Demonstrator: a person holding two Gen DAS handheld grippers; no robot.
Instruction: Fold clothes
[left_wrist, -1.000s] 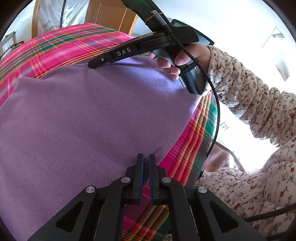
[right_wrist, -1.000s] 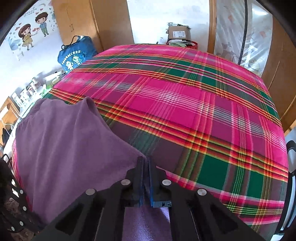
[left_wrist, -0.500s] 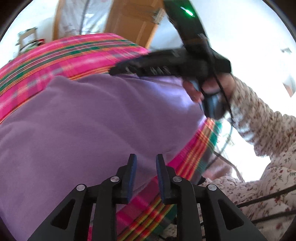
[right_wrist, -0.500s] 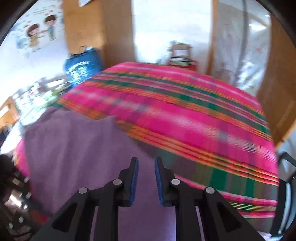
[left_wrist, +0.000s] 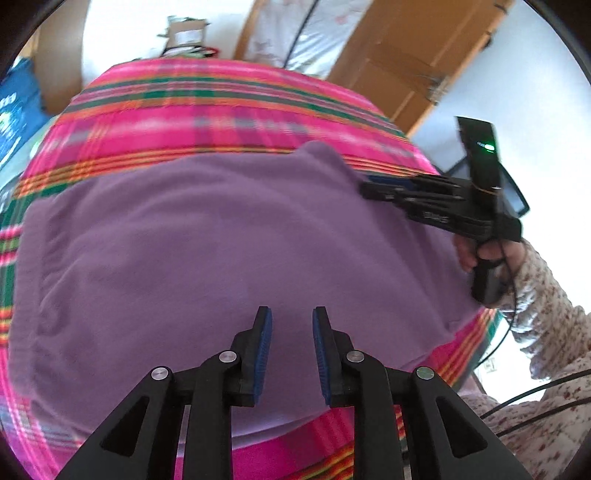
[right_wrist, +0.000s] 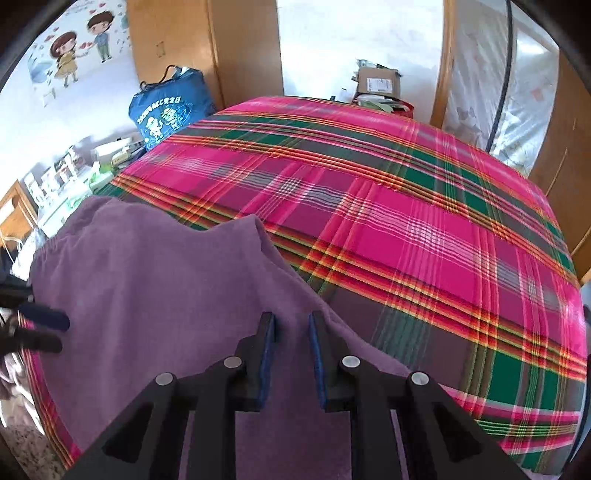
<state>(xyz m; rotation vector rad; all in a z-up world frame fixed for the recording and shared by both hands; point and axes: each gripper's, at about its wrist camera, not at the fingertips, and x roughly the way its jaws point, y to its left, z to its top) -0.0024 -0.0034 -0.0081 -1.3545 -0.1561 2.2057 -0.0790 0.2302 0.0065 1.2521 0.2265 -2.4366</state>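
Bed edges: the plaid bedspread (right_wrist: 424, 229) covers the whole bed; its near edge drops away under the cameras, and its left edge borders cluttered shelves.
Open room: the far and right parts of the bedspread lie bare, a broad stretch beyond the garment.
Garment: the purple fleece garment (left_wrist: 221, 258) lies spread flat at the bed's near left corner, one soft corner (right_wrist: 251, 225) peaking up toward the bed's middle; its near hem runs close to the bed edge.
Blue bag (right_wrist: 170, 107): stands zipped beyond the bed's far left corner; contents hidden.
Cardboard box (right_wrist: 380, 83): sits past the far edge, flaps open, papers around it; contents unclear.
Left gripper (left_wrist: 291, 317): tilted down over the garment's near part, jaws parted by a modest gap, nothing between the blue pads; fabric lies beneath them.
Right gripper (right_wrist: 291, 321): angled down over the garment's right edge, jaws likewise slightly apart and gripping nothing.
Right hand (left_wrist: 480, 254): wrapped round its gripper's handle, floral sleeve (left_wrist: 546, 306) trailing back, a cable hanging below.
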